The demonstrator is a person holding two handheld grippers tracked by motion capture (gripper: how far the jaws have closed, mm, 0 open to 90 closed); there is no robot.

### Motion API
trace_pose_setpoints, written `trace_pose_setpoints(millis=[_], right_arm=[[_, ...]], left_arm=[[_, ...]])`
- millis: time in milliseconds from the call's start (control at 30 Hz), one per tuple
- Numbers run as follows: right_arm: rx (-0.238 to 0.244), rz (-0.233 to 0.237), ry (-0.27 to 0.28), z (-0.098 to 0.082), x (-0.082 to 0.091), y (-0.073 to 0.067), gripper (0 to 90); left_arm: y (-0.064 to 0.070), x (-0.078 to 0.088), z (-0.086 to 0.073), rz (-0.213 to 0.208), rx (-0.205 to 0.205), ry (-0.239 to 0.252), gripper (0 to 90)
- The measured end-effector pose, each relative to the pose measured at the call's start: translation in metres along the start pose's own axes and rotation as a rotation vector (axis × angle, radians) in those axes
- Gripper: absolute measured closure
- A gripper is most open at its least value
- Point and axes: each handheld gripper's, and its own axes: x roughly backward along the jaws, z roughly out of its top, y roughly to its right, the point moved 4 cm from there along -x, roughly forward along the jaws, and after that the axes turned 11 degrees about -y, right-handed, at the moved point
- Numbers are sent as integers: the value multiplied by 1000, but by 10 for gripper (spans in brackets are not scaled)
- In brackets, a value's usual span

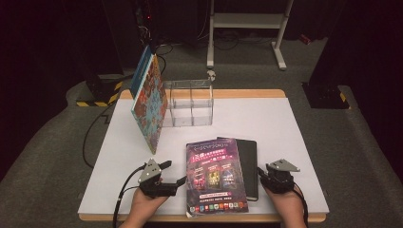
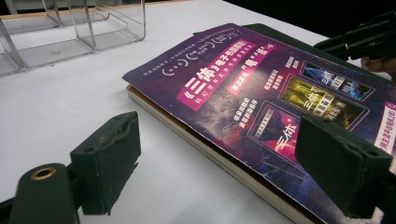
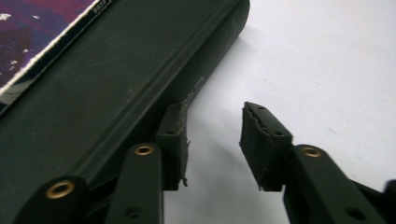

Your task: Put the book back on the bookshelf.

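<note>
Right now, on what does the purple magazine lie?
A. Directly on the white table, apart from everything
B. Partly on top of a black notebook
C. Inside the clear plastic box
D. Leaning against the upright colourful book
B: in the high view the purple magazine covers the left part of the black notebook, whose right edge shows beside it.

Dim room, grey carpet (image 1: pixel 57 156), white shelf frame (image 1: pixel 247 21) behind table (image 1: pixel 266 123).
</note>
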Motion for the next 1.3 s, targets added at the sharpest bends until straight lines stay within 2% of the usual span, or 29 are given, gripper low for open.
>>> trace_pose_setpoints(millis=[100,167,200,367,433,467,500,533,567,600,667,700,733,767,867,900,933,967,1067,1300], right_arm=[[-14,25,2,0,0,-3,716],[-9,25,1,0,0,-5,744],[-15,20,11,2,-1,-8,785],[2,10,24,11,-5,-21,821],[7,2,33,14,-7,-24,758],[7,2,33,14,-7,-24,758],[12,-12,33,15,-7,-24,686],[10,-22,37,16,-5,-20,539],[-23,-11,78,18,2,-13,493],[-30,-12,110,20,8,-12,472],[-30,38,170,24,21,-19,420],[-30,38,170,24,21,-19,420],[-10,69,184,26,24,-26,403],[56,119,187,30,27,-47,373],[162,141,157,34,20,-77,353],[162,141,157,34,20,-77,353],[208,138,114,35,12,-88,346],[212,137,112,36,10,-89,359],[197,157,49,40,11,-87,372],[190,144,57,38,11,-83,396]], left_arm=[[-1,0,0,5,4,-2,146],[-2,0,-1,9,-2,-5,145],[-2,1,-1,12,-5,-9,145],[-2,2,0,12,1,1,145],[-2,2,0,12,0,1,145],[-2,2,1,11,5,4,145],[-2,3,1,11,8,6,145],[-3,3,1,11,7,6,146],[-3,3,1,11,9,6,147],[-2,3,0,8,10,3,148],[-2,2,-1,10,10,-2,149],[-2,1,-2,12,5,-9,149],[-2,0,-3,16,5,-14,148],[-2,-1,-5,15,6,-22,149],[0,0,-5,15,3,-19,149],[0,0,-5,15,3,-19,149],[0,1,-4,16,2,-16,149],[0,2,-4,18,4,-11,149],[-2,2,-4,20,8,-11,149],[-1,2,-6,22,-2,-17,149]])
